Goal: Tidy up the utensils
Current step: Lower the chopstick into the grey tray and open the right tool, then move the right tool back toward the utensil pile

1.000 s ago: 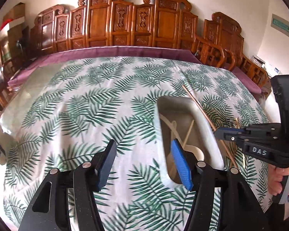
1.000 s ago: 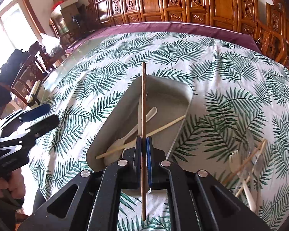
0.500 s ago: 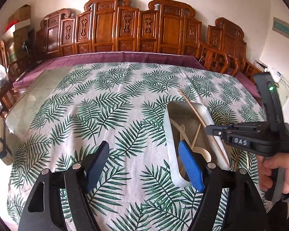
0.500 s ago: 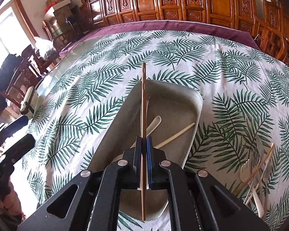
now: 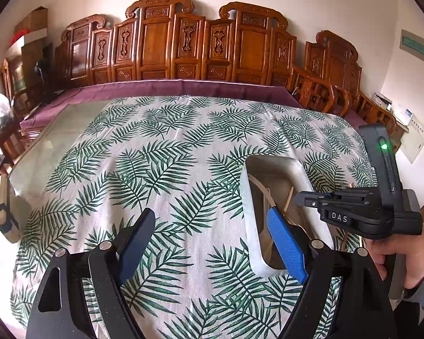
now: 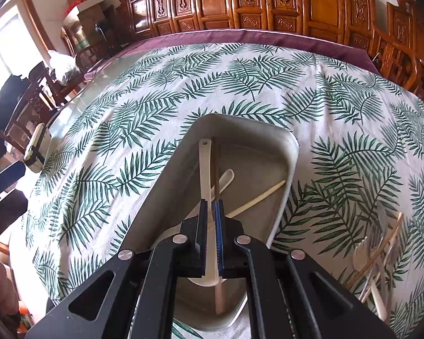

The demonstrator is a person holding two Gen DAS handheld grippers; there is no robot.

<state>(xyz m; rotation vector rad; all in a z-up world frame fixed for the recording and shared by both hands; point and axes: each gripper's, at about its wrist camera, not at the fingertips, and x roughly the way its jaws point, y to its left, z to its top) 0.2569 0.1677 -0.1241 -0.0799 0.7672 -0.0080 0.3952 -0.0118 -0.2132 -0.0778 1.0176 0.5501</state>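
My right gripper (image 6: 211, 203) is shut on a dark brown chopstick (image 6: 216, 175) and holds it lengthwise, low over the grey tray (image 6: 292, 169). Inside the tray lie a white spoon (image 6: 203, 169), a second pale spoon (image 6: 226, 177) and a light wooden chopstick (image 6: 260, 197). My left gripper (image 5: 212, 214) hangs above the leaf-print cloth just left of the tray (image 5: 247, 212). Its jaws are opening and nothing is between them. In the left wrist view the right gripper (image 5: 298, 197) reaches over the tray from the right, held by a hand.
A heap of loose wooden and white utensils (image 6: 376, 260) lies on the cloth right of the tray. A phone-like object (image 5: 2, 212) sits at the table's left edge. Carved wooden chairs (image 5: 183, 45) line the far side.
The left jaws have spread wider. The right gripper has sunk toward the tray, so the chopstick's far end now points inside it instead of past its far rim.
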